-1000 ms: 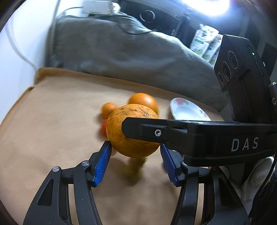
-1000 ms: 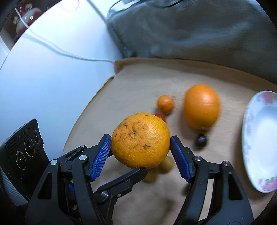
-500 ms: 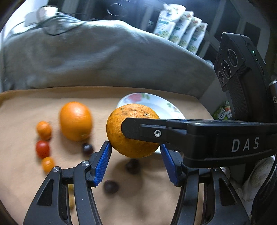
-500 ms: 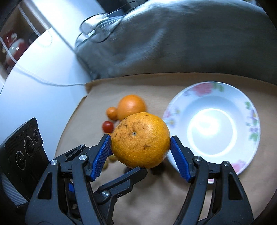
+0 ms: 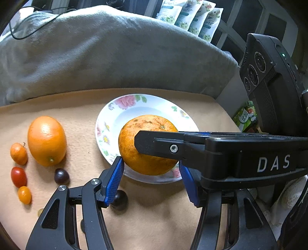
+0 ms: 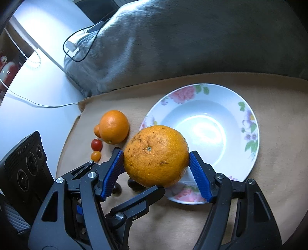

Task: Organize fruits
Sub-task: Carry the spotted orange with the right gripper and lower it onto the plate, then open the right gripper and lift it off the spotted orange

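Two big oranges are showing: a speckled orange (image 6: 152,167) up in the grip and a smooth orange (image 5: 47,140) lying on the cloth. Keeping the smooth one company are one small mandarin (image 5: 18,153), one red cherry tomato (image 5: 18,176) and one little orange tomato (image 5: 24,194). Two dark grapes are also lying there, the first grape (image 5: 61,176) in the open and the second grape (image 5: 119,200) partly behind a finger. A single flowered plate (image 6: 248,119) is sitting empty to the right of them. Everything is resting on a tan cloth (image 5: 154,221), with a grey blanket (image 5: 115,53) bunching up behind it. Four printed packets (image 5: 192,17) are standing in a row beyond the blanket. A white surface (image 6: 38,115) with a thin cable (image 6: 48,105) is running off to the left. The right hand-held gripper (image 6: 156,153) is clamping the speckled orange, its blue pads (image 6: 112,173) pressing on both flanks. The left hand-held gripper (image 5: 150,163) is coming at the same fruit crosswise. Its pads (image 5: 114,180) are touching the orange's lower sides, so both are holding it at a middling width. The speckled orange is sitting between the fingertips of both, in line with the plate's near left rim. Whether it is touching the plate I cannot tell.
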### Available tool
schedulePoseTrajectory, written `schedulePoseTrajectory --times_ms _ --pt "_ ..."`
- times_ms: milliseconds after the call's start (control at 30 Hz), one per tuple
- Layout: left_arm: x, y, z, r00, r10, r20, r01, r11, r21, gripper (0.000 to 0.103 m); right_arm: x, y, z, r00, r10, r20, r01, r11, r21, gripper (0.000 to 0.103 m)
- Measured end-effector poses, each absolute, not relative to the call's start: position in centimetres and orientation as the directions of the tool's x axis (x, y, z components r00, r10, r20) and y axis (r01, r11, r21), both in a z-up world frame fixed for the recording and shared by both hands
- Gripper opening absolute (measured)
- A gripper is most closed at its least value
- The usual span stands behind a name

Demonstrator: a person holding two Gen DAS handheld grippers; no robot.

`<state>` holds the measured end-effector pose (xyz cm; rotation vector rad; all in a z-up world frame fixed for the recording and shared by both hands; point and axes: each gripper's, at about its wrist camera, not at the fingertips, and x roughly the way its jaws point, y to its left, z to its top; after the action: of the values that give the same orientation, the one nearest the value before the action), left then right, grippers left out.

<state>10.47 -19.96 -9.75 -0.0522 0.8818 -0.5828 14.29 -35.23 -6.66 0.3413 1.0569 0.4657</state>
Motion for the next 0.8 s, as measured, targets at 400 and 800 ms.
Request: schedulePoseTrajectory --times_ms 400,800 --pt "10.1 -19.6 -9.1 0.515 -0.496 -0.699 0.463 0.847 -0.261 0.057 14.3 -37.0 -4.7 0.502 0.464 -0.730 -0.178 0.881 0.438 0.073" --pt "8.6 -17.1 -8.1 0.574 -0.514 -0.638 0.442 0.850 -0.287 0.059 13.1 -36.6 -3.7 0.578 0.353 -0.735 -0.167 0.934 0.317 0.079"
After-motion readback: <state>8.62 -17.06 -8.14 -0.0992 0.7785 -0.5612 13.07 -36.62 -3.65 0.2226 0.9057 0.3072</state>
